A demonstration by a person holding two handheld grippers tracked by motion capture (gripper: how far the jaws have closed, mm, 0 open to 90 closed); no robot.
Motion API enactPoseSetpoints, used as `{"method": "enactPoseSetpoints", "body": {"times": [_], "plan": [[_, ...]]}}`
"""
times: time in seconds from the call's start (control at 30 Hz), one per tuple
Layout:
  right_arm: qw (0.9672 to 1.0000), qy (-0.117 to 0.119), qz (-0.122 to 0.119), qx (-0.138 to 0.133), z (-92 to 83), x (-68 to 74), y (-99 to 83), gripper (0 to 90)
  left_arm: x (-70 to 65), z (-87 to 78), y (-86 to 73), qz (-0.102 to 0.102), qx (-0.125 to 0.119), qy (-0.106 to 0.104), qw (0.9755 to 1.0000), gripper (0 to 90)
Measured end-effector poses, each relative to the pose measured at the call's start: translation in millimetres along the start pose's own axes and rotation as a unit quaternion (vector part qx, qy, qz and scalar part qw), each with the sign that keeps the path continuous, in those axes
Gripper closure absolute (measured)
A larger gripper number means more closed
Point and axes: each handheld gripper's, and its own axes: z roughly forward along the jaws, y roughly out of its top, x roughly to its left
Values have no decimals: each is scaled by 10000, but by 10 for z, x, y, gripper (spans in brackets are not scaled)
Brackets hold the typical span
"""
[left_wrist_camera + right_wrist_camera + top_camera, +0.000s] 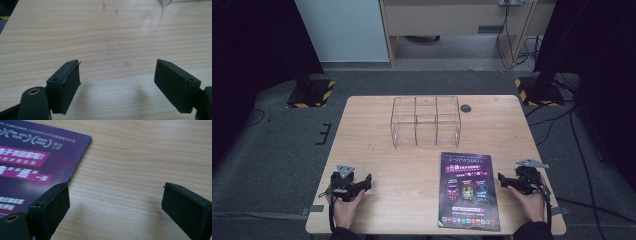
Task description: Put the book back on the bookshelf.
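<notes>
Magazine (pixel 470 191), glossy purple with pink banners and unreadable white lettering, lies flat on the table's (pixel 412 165) near right, just beside the wide-open right gripper (pixel 508 181); left gripper (pixel 364 181) gapes empty.

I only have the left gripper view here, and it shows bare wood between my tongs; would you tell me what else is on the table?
Observer: A clear plastic organizer with several compartments stands toward the far middle of the table.
Operator: Thank you. Is there anything nearer to us?
Observer: Yes, a purple magazine lies flat near the front edge, just left of the right tongs in the high view.
Operator: Are those tongs holding it?
Observer: No. In the right gripper view they stand open over bare wood, with the magazine's edge beside one pad.
Operator: And how do my left tongs look from above?
Observer: Open and empty, at the front left, pointing towards the magazine.
</notes>
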Motion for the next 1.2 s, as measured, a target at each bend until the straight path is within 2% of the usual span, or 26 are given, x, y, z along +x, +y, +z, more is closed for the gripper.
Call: {"method": "enactPoseSetpoints", "body": {"times": [0.1, 0.17, 0.27, 0.37, 0.67, 0.73, 0.9, 1.07, 1.2], "plan": [[9999, 50, -52, -150, -87, 51, 17, 96, -57, -65, 13, -9, -104, -99, 9999, 211], [9994, 98, -40, -343, -177, 98, 24, 104, -107, -119, 29, -42, -220, -191, 9996, 217], [9990, 139, 2, -422, -231, 121, 27, 106, -145, -154, 41, -29, -300, -239, 9993, 225], [9984, 202, 20, -529, -311, 166, 27, 113, -238, -192, 63, -8, -407, -386, 9984, 231], [9975, 281, -79, -646, -336, 236, 29, 112, -424, -219, 83, 97, -479, -525, 9974, 226], [9972, 359, -129, -649, -327, 272, 41, 111, -499, -208, 99, 190, -503, -569, 9969, 225], [9967, 426, -162, -665, -326, 317, 62, 111, -597, -200, 126, 255, -525, -671, 9960, 225], [9959, 495, -140, -739, -330, 348, 89, 111, -714, -177, 121, 285, -520, -739, 9955, 234], [9960, 511, -160, -720, -329, 370, 97, 111, -816, -154, 176, 278, -569, -852, 9944, 236]]}}
